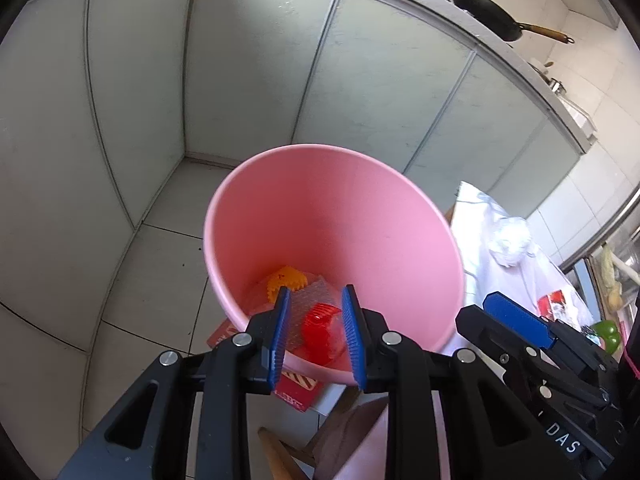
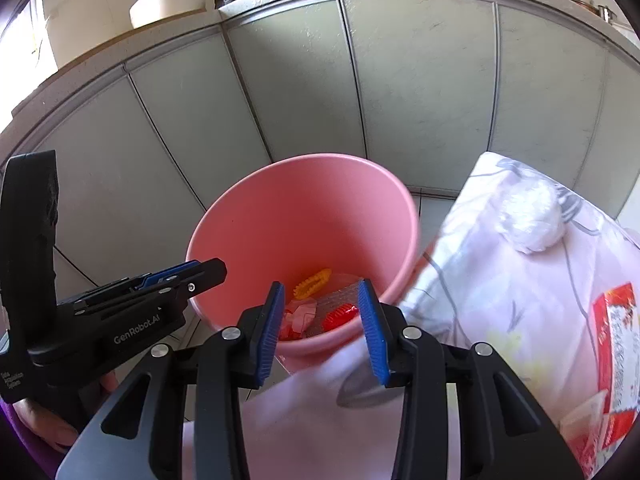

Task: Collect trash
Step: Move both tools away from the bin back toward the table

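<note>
The pink bin stands upright on the floor, mouth upward, beside the worktop. Inside: orange piece, red piece, bubble wrap. Left tongs and right tongs open, empty.

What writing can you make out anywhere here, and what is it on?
"GenRobot.AI": on the side of the left gripper, seen in the right wrist view.
"DAS": on the right gripper, cut off at the edge.
Red packet on the cloth: print too blurred to read.
Red box under the pink bin: unreadable.
</note>
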`<action>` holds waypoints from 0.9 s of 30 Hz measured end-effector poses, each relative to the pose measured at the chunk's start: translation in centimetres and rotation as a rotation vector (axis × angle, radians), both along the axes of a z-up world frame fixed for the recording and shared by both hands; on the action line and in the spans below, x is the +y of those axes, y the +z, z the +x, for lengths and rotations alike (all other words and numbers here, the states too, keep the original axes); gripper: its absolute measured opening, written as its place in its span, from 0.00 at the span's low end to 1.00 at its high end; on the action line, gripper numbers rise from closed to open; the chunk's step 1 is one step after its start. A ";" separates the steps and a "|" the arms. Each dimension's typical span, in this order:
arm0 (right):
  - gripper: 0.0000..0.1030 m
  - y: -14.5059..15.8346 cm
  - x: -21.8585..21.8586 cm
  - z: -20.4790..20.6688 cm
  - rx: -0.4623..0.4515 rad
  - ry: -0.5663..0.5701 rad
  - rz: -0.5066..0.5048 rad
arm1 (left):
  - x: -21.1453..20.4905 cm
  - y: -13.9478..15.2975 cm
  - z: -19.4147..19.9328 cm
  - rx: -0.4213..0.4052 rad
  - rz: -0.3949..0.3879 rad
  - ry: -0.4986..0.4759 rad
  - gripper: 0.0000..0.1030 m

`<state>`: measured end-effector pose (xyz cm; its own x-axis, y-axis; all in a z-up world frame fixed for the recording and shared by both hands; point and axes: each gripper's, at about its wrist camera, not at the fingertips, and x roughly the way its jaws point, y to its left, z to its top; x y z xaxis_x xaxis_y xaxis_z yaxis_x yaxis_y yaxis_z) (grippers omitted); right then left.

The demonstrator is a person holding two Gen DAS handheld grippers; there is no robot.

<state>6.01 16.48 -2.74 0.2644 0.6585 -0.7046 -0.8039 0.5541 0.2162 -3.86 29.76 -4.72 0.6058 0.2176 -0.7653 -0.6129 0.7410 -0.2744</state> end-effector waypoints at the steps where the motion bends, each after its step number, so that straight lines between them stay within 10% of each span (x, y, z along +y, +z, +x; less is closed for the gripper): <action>1: 0.38 0.1 -0.4 0.0 -0.002 -0.004 0.004 | -0.2 0.2 -0.2 -0.003 0.005 -0.006 0.24; 27: 0.38 2.6 -9.8 -1.6 -0.047 -0.142 0.057 | -8.2 4.5 0.3 -0.068 0.043 -0.211 0.37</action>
<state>4.44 6.70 -0.18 0.3890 0.6507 -0.6522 -0.7284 0.6507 0.2147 -3.53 21.61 -0.21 0.6914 0.1122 -0.7137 -0.4245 0.8625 -0.2756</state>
